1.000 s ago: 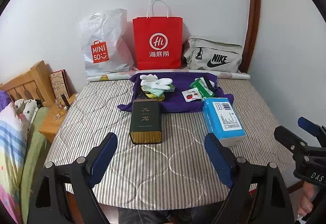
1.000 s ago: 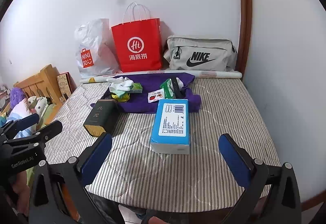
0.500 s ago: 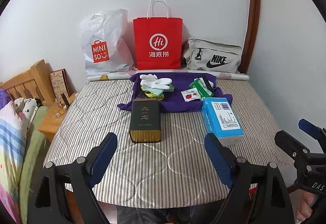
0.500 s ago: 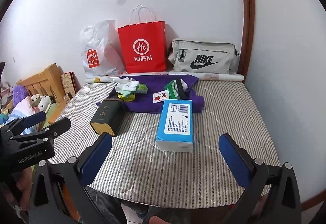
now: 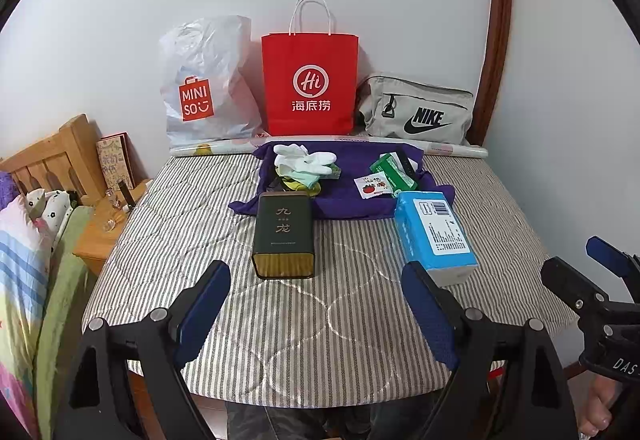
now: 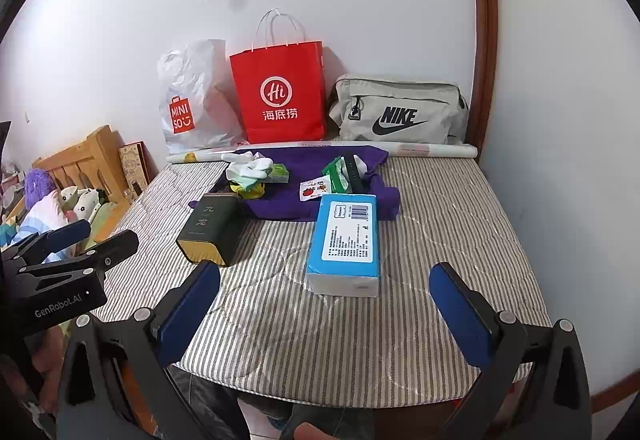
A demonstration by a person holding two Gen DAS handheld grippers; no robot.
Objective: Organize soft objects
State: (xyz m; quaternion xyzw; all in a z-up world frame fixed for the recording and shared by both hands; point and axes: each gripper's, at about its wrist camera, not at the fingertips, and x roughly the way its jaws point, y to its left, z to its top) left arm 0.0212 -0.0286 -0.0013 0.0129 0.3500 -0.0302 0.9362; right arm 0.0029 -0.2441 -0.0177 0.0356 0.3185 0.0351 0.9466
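A purple cloth (image 5: pixel 348 199) lies spread at the back of the striped mattress (image 5: pixel 328 320). On it sit a pile of white and pale green socks (image 5: pixel 306 163), a green packet (image 5: pixel 392 171) and a small tomato sachet (image 5: pixel 372 185). A blue tissue pack (image 6: pixel 348 236) lies in front of the cloth, with a dark tin (image 5: pixel 284 234) to its left. My left gripper (image 5: pixel 314 272) hangs open just short of the tin. My right gripper (image 6: pixel 324 272) stands open before the tissue pack. Neither holds anything.
A white Miniso bag (image 5: pixel 204 87), a red paper bag (image 5: pixel 310 83) and a grey Nike bag (image 5: pixel 420 111) stand against the back wall behind a paper roll (image 5: pixel 452 149). A wooden headboard (image 5: pixel 48 155) and a bedside stand (image 5: pixel 104 228) are on the left.
The right wrist view has shifted slightly, so the right gripper drifted a little. The left gripper kept still. Nothing on the mattress moved.
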